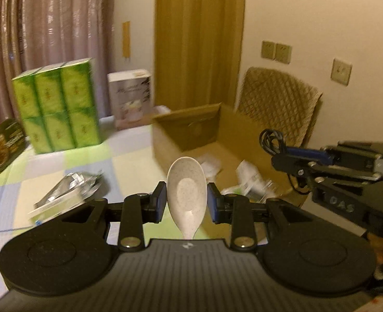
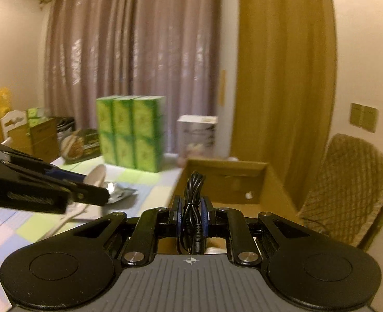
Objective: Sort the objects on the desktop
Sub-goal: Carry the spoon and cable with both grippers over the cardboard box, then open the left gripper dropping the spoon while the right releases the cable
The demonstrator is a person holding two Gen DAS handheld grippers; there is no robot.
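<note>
Left hand-held gripper [image 1: 186, 202]: closed tight on the spoon [image 1: 187, 189]. It is up in the air above the table [image 1: 129, 161].
Spoon: white with little specks. The bowl end points up and away, the thin handle points back. The two pads press the sides of the bowl.
Right hand-held gripper [image 2: 191, 214]: squeezed shut on the cable [image 2: 192, 202]. It is up in the air too, just in front of the box [image 2: 243, 182].
Cable: black and bundled into loops. The loops stick up past the pads, and a plug hangs down at the back.
Box: brown cardboard, open on top, at the right side of the table. White packets [image 1: 251, 179] lie inside it.
Table: it has a cloth with pale green, blue and white squares.
Foil bag [image 1: 69, 189]: shiny silver, crumpled, lying on the table left of the spoon. It lies on something white and flat.
Green packs [image 1: 58, 106]: a tall stack near the far edge of the table, in front of the curtain [image 1: 48, 20].
White carton [image 1: 131, 96]: stands at the far edge, between the green packs and the box.
Round tin [image 1: 2, 145]: at the left edge, beside the green packs.
Chair [image 1: 279, 101]: woven back, behind the box by the wall.
</note>
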